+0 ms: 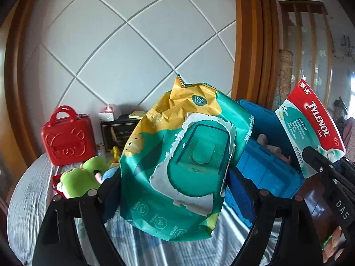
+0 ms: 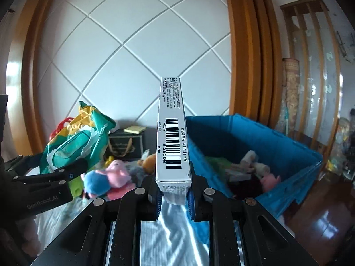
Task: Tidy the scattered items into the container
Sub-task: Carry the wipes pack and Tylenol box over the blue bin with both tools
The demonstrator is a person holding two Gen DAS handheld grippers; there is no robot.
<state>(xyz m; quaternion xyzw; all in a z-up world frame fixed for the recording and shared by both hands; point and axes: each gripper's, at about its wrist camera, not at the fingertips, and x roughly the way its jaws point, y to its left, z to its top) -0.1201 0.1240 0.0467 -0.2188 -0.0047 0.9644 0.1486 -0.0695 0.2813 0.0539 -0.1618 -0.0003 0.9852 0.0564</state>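
Between gripper (image 1: 175,190) fingers, crumpled teal-yellow wipes pack (image 1: 179,155).

A surface under a pale grey striped cloth (image 2: 170,232) carries everything. Ahead and right of the right gripper (image 2: 174,199) sits a blue plastic crate (image 2: 288,159); ahead and left lie plush toys (image 2: 111,177). Farther back on the left stand a black gift bag (image 2: 124,144) and a red case (image 1: 68,139).
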